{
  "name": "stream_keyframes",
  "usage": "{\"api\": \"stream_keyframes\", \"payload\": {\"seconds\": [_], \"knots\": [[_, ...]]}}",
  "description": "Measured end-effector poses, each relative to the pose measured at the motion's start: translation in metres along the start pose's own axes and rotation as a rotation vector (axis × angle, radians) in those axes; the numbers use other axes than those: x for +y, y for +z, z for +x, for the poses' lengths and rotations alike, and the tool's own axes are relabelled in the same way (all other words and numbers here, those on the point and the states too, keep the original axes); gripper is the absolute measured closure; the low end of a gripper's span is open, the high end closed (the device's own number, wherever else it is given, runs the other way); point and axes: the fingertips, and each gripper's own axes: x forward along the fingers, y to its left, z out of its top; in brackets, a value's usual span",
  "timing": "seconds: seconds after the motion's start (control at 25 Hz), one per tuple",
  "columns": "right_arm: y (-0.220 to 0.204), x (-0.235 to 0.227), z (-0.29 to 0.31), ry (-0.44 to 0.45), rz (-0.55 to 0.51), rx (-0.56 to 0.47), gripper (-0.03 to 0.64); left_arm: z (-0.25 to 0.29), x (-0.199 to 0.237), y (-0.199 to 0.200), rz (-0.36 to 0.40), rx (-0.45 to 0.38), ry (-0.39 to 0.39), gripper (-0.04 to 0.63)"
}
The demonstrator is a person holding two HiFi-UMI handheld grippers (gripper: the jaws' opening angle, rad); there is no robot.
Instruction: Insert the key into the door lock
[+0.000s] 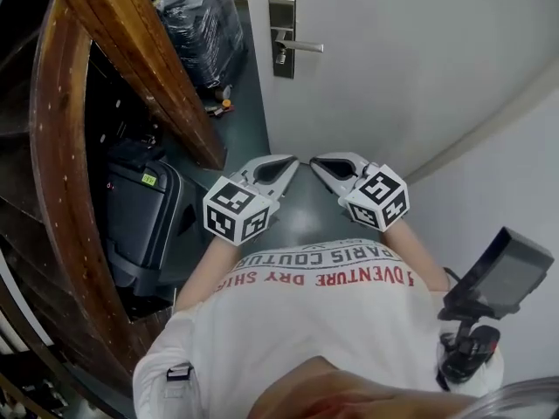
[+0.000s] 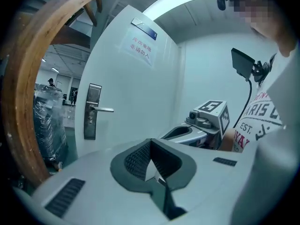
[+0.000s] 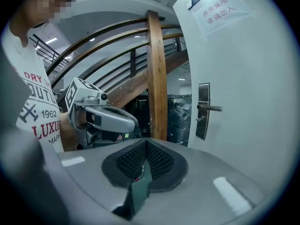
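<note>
Head view: left tongs (image 1: 291, 161) and right tongs (image 1: 316, 163) both clenched empty, tips nearly meeting; door lock (image 1: 282, 37) at twelve o'clock

Dark grey floor (image 1: 249, 120), black suitcase (image 1: 140, 225) standing on it, plastic-wrapped bundle (image 1: 196, 29) farther back

You faced a smooth, matt white door (image 1: 393, 59) with a brushed-metal lock plate (image 1: 282, 24) and handle (image 1: 301, 47). On your left the banister (image 1: 131, 51) was glossy varnished wood; farther off, a bundle (image 1: 196, 24) was wrapped in shiny black plastic film. Your shirt (image 1: 288, 330) was matt white printed cloth.
</note>
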Motion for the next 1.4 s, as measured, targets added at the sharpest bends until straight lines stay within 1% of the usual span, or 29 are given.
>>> {"api": "stream_keyframes", "payload": {"seconds": [0.08,0.2,0.28,0.36,0.48,0.64,0.76,0.84,0.92,1.04,1.2,1.4], "knots": [[-0.004,0.021,-0.008,0.028,-0.005,-0.015,0.615,-0.013,-0.017,-0.009,0.011,0.0,0.021,0.595],[-0.023,0.06,-0.031,0.064,-0.029,-0.045,0.615,-0.031,-0.05,-0.036,0.021,-0.002,0.058,0.595],[-0.04,0.085,-0.057,0.06,-0.035,-0.052,0.615,-0.043,-0.081,-0.055,0.012,-0.003,0.061,0.595],[-0.061,0.111,-0.091,0.041,-0.01,-0.057,0.615,-0.051,-0.12,-0.075,0.001,0.002,0.041,0.595],[-0.105,0.163,-0.149,0.018,0.047,-0.072,0.615,-0.066,-0.195,-0.112,0.001,0.025,0.013,0.595],[-0.166,0.242,-0.236,-0.017,0.093,-0.066,0.615,-0.094,-0.315,-0.155,-0.003,0.06,-0.036,0.595],[-0.19,0.294,-0.302,-0.044,0.093,-0.073,0.615,-0.116,-0.401,-0.176,0.029,0.088,-0.068,0.595],[-0.201,0.324,-0.338,-0.061,0.099,-0.086,0.615,-0.132,-0.448,-0.185,0.045,0.087,-0.072,0.595],[-0.21,0.353,-0.367,-0.064,0.103,-0.09,0.615,-0.149,-0.487,-0.192,0.04,0.078,-0.076,0.595],[-0.212,0.386,-0.398,-0.064,0.092,-0.088,0.615,-0.172,-0.527,-0.195,0.037,0.074,-0.07,0.595],[-0.209,0.412,-0.421,-0.065,0.08,-0.091,0.615,-0.193,-0.559,-0.196,0.056,0.074,-0.04,0.595],[-0.211,0.432,-0.427,-0.057,0.048,-0.084,0.615,-0.21,-0.572,-0.202,0.054,0.076,-0.015,0.595]]}}
